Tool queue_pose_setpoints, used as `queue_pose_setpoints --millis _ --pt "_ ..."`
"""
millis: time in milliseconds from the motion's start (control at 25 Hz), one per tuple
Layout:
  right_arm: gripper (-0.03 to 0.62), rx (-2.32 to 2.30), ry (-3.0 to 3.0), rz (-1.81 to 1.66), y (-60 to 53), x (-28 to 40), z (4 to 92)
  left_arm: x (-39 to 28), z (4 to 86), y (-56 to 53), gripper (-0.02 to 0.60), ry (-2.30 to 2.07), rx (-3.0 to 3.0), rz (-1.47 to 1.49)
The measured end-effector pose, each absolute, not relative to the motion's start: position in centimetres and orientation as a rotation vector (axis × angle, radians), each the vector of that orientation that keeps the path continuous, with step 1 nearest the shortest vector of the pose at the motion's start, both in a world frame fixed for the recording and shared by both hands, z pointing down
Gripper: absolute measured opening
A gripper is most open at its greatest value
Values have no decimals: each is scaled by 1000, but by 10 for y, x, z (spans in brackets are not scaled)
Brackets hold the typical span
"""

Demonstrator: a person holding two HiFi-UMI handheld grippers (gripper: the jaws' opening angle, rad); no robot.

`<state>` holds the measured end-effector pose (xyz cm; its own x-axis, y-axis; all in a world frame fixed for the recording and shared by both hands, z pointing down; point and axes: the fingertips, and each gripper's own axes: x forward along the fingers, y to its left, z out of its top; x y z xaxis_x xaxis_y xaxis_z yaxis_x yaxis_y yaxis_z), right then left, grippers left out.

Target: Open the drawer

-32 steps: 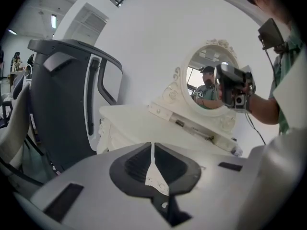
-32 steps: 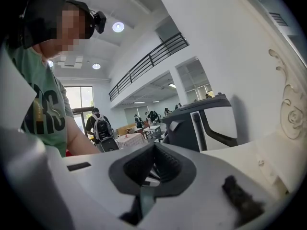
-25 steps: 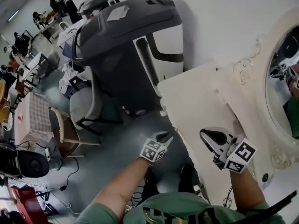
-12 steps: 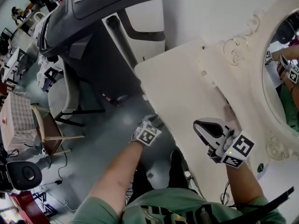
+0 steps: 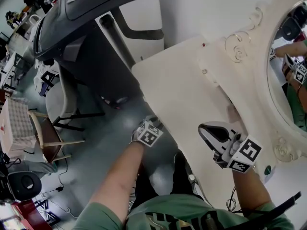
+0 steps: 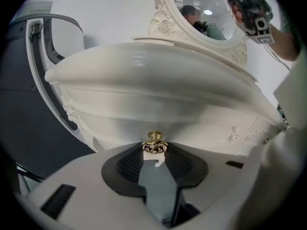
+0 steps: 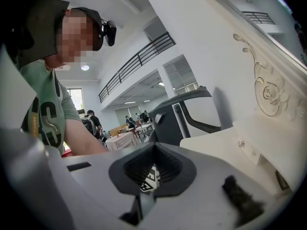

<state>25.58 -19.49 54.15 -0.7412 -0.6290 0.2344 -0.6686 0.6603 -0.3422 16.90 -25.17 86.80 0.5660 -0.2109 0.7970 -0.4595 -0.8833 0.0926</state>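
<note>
A cream dressing table [image 5: 192,95] fills the right of the head view. Its curved drawer front [image 6: 144,114] carries a small brass knob [image 6: 154,142]. My left gripper [image 6: 154,153] is at that knob, its jaws closing, and the pads [image 6: 130,163] touch the knob on both sides. From the head view, the left gripper [image 5: 154,124] sits tucked against the table's front edge, fingertips hidden. My right gripper [image 5: 212,131] hovers over the table top. Its jaws stand a narrow gap apart with nothing between them, as the right gripper view [image 7: 151,169] shows.
An oval mirror [image 5: 292,56] in an ornate frame stands at the back of the table. A large grey machine [image 5: 96,28] stands left of the table against the white wall. A wooden chair [image 5: 48,138] and cables lie on the grey floor at the left.
My left gripper has come down and in from open floor to the table's front edge. The right gripper has stayed over the table top. The head camera has shifted.
</note>
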Motion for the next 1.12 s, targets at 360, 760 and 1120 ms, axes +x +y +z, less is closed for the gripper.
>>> queue_pose_setpoints --millis 360,760,1120 --pt "12 1078 -2772 628 -189 253 544 165 868 -249 140 -535 2515 1236" --pt "11 1056 -2787 624 -186 239 539 134 868 -239 140 -548 2486 1266" --pt "12 1031 -2796 603 -186 224 535 116 868 -234 140 -561 2479 1261"
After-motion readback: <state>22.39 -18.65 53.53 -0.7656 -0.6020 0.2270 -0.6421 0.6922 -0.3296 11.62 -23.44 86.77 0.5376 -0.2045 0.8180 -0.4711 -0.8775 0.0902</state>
